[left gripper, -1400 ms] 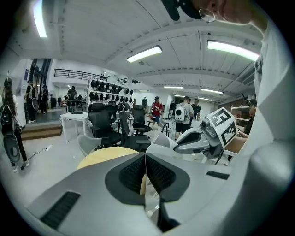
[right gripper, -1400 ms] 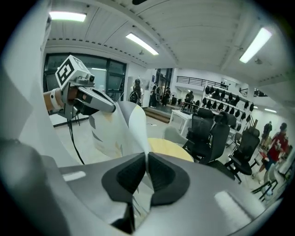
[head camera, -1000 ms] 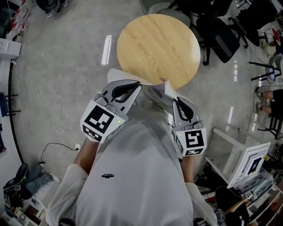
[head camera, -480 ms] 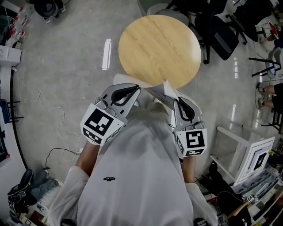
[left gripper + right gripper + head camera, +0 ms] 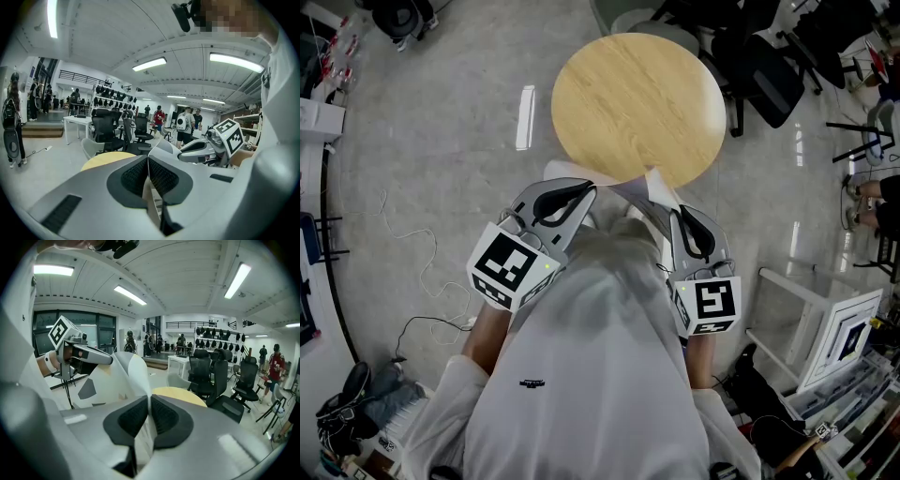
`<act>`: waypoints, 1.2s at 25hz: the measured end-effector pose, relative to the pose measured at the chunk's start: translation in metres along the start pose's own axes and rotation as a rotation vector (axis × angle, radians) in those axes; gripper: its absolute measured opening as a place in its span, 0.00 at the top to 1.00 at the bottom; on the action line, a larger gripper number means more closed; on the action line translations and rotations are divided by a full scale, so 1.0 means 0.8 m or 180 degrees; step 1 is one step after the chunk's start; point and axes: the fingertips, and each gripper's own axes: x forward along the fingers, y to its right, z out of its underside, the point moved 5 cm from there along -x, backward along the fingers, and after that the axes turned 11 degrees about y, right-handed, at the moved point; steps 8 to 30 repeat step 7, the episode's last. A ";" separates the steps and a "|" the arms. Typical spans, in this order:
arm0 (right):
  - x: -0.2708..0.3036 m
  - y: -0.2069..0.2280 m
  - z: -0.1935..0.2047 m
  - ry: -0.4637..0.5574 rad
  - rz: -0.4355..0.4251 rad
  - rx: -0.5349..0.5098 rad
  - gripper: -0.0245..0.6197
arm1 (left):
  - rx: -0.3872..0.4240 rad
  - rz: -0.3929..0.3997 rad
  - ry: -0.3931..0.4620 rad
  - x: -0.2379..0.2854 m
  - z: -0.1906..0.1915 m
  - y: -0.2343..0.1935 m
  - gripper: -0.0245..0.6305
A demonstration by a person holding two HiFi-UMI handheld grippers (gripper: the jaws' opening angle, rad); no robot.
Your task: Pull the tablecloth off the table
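The round wooden table [image 5: 637, 108] stands bare in front of me. The white tablecloth [image 5: 623, 194] is off it and hangs bunched between my two grippers, close to my chest. My left gripper [image 5: 592, 187] is shut on one edge of the cloth [image 5: 152, 206], which is pinched thin between the dark pads. My right gripper [image 5: 674, 210] is shut on another fold of the cloth [image 5: 127, 376], which rises from its pads toward the left gripper [image 5: 79, 355]. In both gripper views the table top [image 5: 101, 159] [image 5: 180, 395] shows just beyond the jaws.
Black office chairs [image 5: 769, 75] crowd the far right side of the table. A white frame rack [image 5: 811, 319] stands to my right. Cables [image 5: 422, 244] trail on the grey floor at left. Several people [image 5: 185, 124] stand far back in the hall.
Almost nothing: both grippers keep their hold on the cloth, and the left one has sunk very slightly toward me.
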 end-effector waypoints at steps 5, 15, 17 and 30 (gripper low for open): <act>0.001 -0.003 -0.002 0.0016 -0.0014 -0.0013 0.90 | -0.0013 -0.0013 0.0011 -0.003 0.000 -0.002 0.95; 0.002 -0.005 -0.002 0.0018 -0.0019 -0.0017 0.90 | -0.0016 -0.0014 0.0011 -0.005 0.000 -0.004 0.95; 0.002 -0.005 -0.002 0.0018 -0.0019 -0.0017 0.90 | -0.0016 -0.0014 0.0011 -0.005 0.000 -0.004 0.95; 0.002 -0.005 -0.002 0.0018 -0.0019 -0.0017 0.90 | -0.0016 -0.0014 0.0011 -0.005 0.000 -0.004 0.95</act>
